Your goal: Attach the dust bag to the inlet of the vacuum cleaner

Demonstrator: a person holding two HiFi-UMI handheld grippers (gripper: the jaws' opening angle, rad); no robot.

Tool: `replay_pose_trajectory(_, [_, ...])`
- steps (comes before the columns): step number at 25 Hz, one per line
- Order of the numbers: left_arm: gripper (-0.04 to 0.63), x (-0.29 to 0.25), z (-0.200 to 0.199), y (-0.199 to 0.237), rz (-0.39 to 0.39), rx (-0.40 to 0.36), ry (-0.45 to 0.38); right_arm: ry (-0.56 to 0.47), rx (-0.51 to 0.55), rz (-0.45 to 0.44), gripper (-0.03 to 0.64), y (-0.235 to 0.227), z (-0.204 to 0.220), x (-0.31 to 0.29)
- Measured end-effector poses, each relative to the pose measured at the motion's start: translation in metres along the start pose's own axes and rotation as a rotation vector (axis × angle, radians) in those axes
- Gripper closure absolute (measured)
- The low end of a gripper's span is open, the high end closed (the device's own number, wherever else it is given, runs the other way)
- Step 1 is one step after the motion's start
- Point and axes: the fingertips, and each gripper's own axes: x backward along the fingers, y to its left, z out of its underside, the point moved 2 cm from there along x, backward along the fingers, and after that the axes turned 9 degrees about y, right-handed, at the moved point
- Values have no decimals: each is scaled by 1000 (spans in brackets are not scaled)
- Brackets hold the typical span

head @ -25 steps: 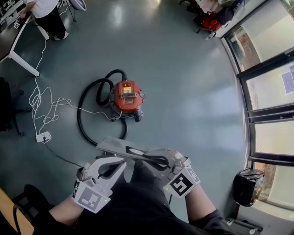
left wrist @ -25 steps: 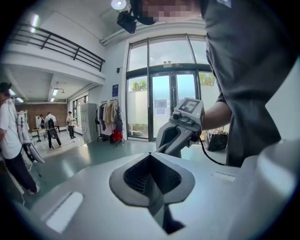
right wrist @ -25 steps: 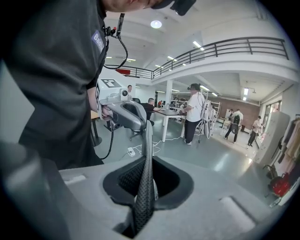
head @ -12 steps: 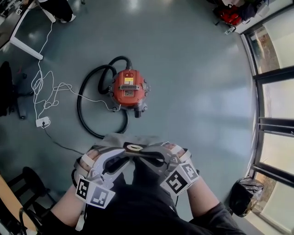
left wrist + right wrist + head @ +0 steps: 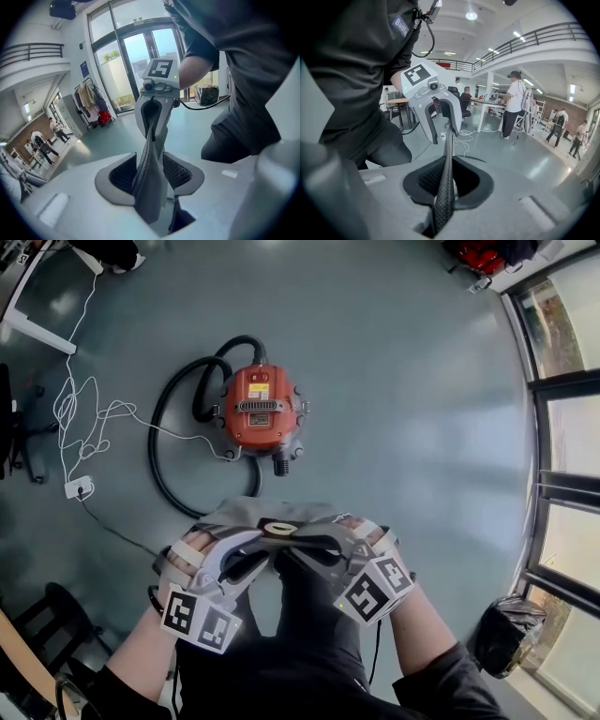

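A red vacuum cleaner (image 5: pixel 258 409) with a black hose (image 5: pixel 167 442) stands on the grey floor, a short black port (image 5: pixel 281 467) at its near side. Just below it in the head view a grey dust bag (image 5: pixel 253 514) with a ringed hole (image 5: pixel 278 529) hangs between my two grippers. My left gripper (image 5: pixel 246 557) (image 5: pixel 151 171) has its jaws opening, with the bag's edge (image 5: pixel 151 187) standing loose between the spread pads. On the opposite edge (image 5: pixel 443 192), my right gripper (image 5: pixel 314 545) (image 5: pixel 447 180) is shut.
A white cable and power strip (image 5: pixel 79 487) lie on the floor to the left, near a desk leg (image 5: pixel 28 329). Window frames (image 5: pixel 562 493) run down the right side, with a black bin (image 5: pixel 506 634) at the lower right. A person (image 5: pixel 516 105) stands farther off.
Both grippers have come down with the bag, and the vacuum cleaner now sits closer to them in the head view. The left jaws have spread apart.
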Motion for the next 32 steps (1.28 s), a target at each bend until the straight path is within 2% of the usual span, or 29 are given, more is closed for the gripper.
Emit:
replay_pose_trajectory(8, [400,-42,53,5,4,28,-22,37,-8,3,594,4,50,-61])
replay_pose_trajectory(20, [405,-90,100,19,-31,65,-87,30,-32,17,594,0,102,-123])
replay_pose_trajectory(26, [434,-114,119,48,-93,123,-130,29,-49,34,594,-6,129,-143])
replay_pose_trajectory(32, [473,-153,141,79,-155,107,-123,29,-45,30,594,-9,156,-165])
